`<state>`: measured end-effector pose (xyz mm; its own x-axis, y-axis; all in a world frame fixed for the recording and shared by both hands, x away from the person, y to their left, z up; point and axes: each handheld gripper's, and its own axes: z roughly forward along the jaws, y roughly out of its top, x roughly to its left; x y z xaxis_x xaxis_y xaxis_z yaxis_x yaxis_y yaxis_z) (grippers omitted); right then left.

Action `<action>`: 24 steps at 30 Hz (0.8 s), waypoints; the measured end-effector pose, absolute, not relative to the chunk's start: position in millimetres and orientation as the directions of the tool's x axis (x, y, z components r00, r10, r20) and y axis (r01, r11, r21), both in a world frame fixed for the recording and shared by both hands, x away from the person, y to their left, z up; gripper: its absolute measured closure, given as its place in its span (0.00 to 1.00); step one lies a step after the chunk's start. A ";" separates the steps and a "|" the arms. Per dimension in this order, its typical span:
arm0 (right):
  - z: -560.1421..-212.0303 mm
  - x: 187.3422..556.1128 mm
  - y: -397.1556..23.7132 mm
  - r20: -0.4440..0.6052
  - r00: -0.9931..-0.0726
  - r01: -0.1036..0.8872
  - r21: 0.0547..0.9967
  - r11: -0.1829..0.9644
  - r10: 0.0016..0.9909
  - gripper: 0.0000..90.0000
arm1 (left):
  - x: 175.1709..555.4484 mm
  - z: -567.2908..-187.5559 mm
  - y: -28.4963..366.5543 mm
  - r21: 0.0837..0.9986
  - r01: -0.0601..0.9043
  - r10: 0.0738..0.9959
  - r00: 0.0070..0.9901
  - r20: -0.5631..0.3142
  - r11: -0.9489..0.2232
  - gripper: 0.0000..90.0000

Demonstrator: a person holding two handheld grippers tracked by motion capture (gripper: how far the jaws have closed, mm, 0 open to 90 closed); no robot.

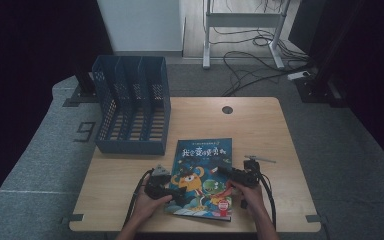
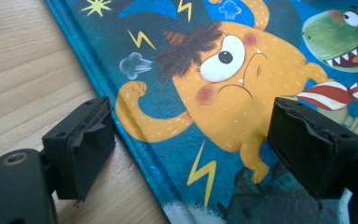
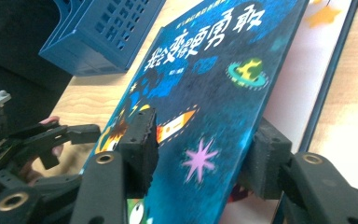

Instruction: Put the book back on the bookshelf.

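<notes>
A: High view first: the picture book (image 1: pixel 203 175) lies flat on the counter (image 1: pixel 260 125), near the person's edge, with its long axis running away from the person toward the far side.

B: And the cover?

A: In the right gripper view the front cover (image 3: pixel 223 84) stands lifted off the pale first page (image 3: pixel 307 79), hinged along the spine on the book's left. Its free edge sits between the jaws of the right gripper (image 3: pixel 205 161), one pad on the printed face, the other behind on the inner side. Whether the pads press the cover or just bracket it, I cannot tell.

B: So the right one is on the opening edge. The left?

A: The left gripper (image 2: pixel 191 140) hovers at the spine side. Its jaws stand wide apart, empty, one over bare wood and the other over the orange monster, so they straddle the spine edge.

B: Then the move turns on that hinge.

A: I think so. The cover would swing leftward over the spine, toward the left gripper. The blue file rack (image 1: pixel 132 105) stands well apart at the far left.
</notes>
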<state>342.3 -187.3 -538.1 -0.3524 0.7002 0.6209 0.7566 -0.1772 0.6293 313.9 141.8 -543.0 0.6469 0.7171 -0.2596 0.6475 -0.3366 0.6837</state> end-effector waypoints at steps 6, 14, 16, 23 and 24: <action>-535.0 356.2 -185.0 0.614 -0.360 0.753 0.635 -0.170 0.702 0.59 | 312.9 -541.6 142.7 0.686 0.647 0.713 0.650 -0.265 -0.334 0.17; -534.2 365.5 -182.4 0.609 -0.368 0.747 0.643 -0.165 0.703 0.60 | 312.7 -541.0 143.1 0.682 0.649 0.709 0.651 -0.269 -0.337 0.16; -533.8 368.3 -181.8 0.599 -0.369 0.745 0.648 -0.158 0.711 0.61 | 312.4 -540.7 143.2 0.682 0.648 0.708 0.653 -0.268 -0.339 0.16; -535.1 374.5 -177.8 0.596 -0.384 0.746 0.651 -0.145 0.705 0.65 | 310.8 -540.3 143.5 0.683 0.643 0.705 0.659 -0.263 -0.346 0.16; -535.4 374.8 -178.4 0.600 -0.385 0.746 0.650 -0.146 0.701 0.65 | 310.1 -540.2 143.2 0.685 0.642 0.706 0.658 -0.261 -0.345 0.16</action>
